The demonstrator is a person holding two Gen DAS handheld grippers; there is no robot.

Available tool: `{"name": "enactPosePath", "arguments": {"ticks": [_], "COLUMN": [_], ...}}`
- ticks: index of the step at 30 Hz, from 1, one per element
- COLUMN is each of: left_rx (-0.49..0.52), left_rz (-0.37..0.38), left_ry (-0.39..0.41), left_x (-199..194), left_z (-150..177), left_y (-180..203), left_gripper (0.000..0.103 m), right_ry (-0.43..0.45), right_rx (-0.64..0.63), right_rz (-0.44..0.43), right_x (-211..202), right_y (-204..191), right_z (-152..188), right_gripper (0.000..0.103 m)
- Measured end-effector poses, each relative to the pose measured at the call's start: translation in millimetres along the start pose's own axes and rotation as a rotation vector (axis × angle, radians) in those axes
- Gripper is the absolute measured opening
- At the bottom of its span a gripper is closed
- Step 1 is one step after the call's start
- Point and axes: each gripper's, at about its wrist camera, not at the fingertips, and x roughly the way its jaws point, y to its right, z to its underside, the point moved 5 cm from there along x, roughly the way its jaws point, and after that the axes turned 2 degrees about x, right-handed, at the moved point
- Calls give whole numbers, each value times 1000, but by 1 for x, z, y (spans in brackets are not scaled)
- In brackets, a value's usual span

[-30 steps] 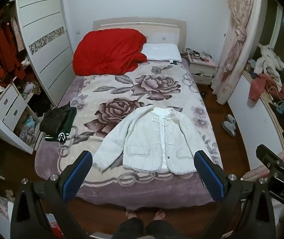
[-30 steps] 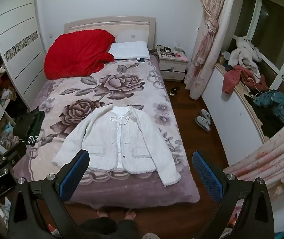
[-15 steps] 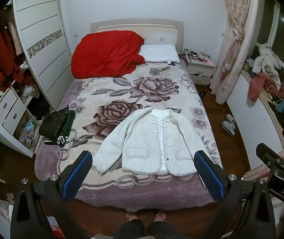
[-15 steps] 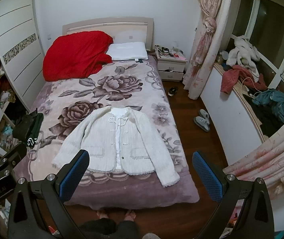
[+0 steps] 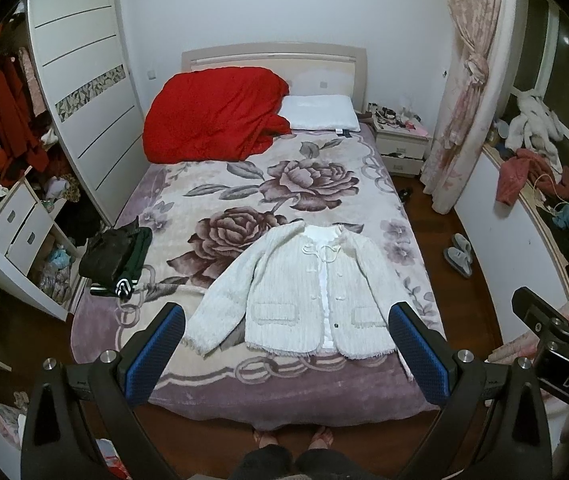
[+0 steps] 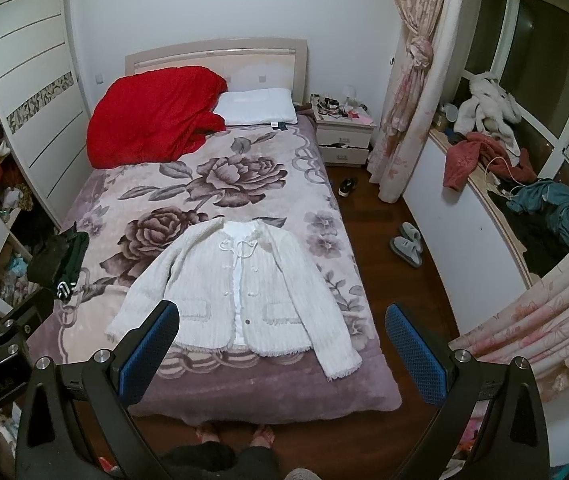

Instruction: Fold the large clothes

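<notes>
White cardigan flat on bed, left claw and right claw — both spread wide, empty

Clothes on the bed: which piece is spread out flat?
The white cardigan, sleeves out, near the foot. The dark bundle at the left edge is folded; the red quilt is heaped.

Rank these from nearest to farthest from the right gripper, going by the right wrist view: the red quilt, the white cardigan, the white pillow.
From the right gripper, open above the foot of the bed:
1. White cardigan, spread flat at the near end, right ahead.
2. Red quilt, heaped at the head end, on the left.
3. White pillow, against the headboard, beside the quilt; roughly level with it, so 2 and 3 are close.
</notes>
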Motion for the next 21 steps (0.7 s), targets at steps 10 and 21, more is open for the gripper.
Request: {"name": "enactPosePath", "arguments": {"ticks": [10,21], "left_rx": [-16,-20], "left_rz": [-5,-2], "left_ry": [16,20], "left_x": [-5,-7], "left_z": [6,6], "left_y": [-8,-10], "left_gripper": [103,103], "right_ry": [1,12], "right_rx": [-6,-12], "right_rz": [-6,-9], "right_x": [-3,-9], "right_y": [-4,-21], "right_z": [-10,-23], "right_gripper": [103,103]}}
